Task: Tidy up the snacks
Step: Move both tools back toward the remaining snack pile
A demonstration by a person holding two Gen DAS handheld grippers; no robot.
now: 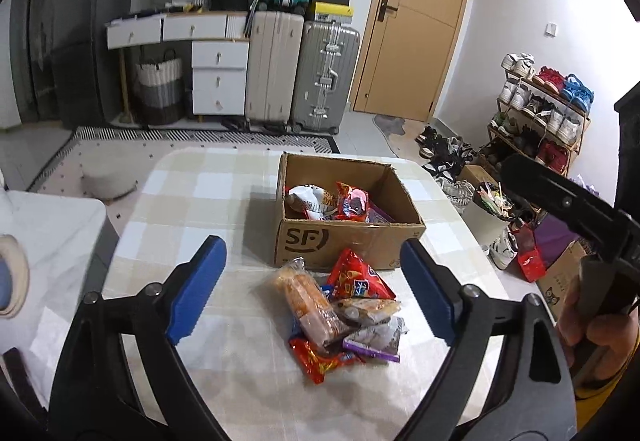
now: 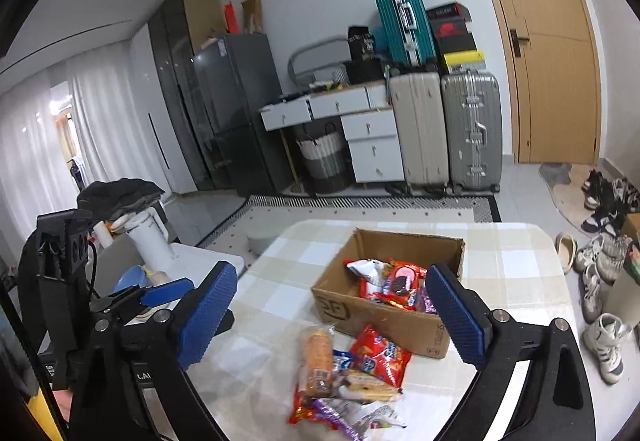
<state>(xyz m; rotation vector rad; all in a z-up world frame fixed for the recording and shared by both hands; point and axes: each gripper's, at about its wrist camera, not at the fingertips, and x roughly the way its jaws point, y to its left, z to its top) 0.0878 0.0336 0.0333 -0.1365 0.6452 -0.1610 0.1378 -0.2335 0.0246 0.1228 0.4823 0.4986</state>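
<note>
An open cardboard box (image 1: 352,241) marked SF stands on the checked table and holds several snack packets (image 1: 344,201). In front of it lies a pile of loose snacks (image 1: 340,317): a long biscuit pack, a red packet, a purple one. My left gripper (image 1: 316,289) is open and empty, hovering above the pile. In the right wrist view the box (image 2: 384,305) and the pile (image 2: 348,373) also show. My right gripper (image 2: 340,317) is open and empty above them. The left gripper's body (image 2: 132,305) shows at the left of the right wrist view.
The checked tablecloth (image 1: 192,201) covers the table. A white side surface (image 1: 52,225) with a kettle (image 2: 148,233) stands to the left. Suitcases (image 1: 300,73), drawers and a shoe rack (image 1: 540,109) stand beyond. A bin (image 1: 486,217) sits right of the table.
</note>
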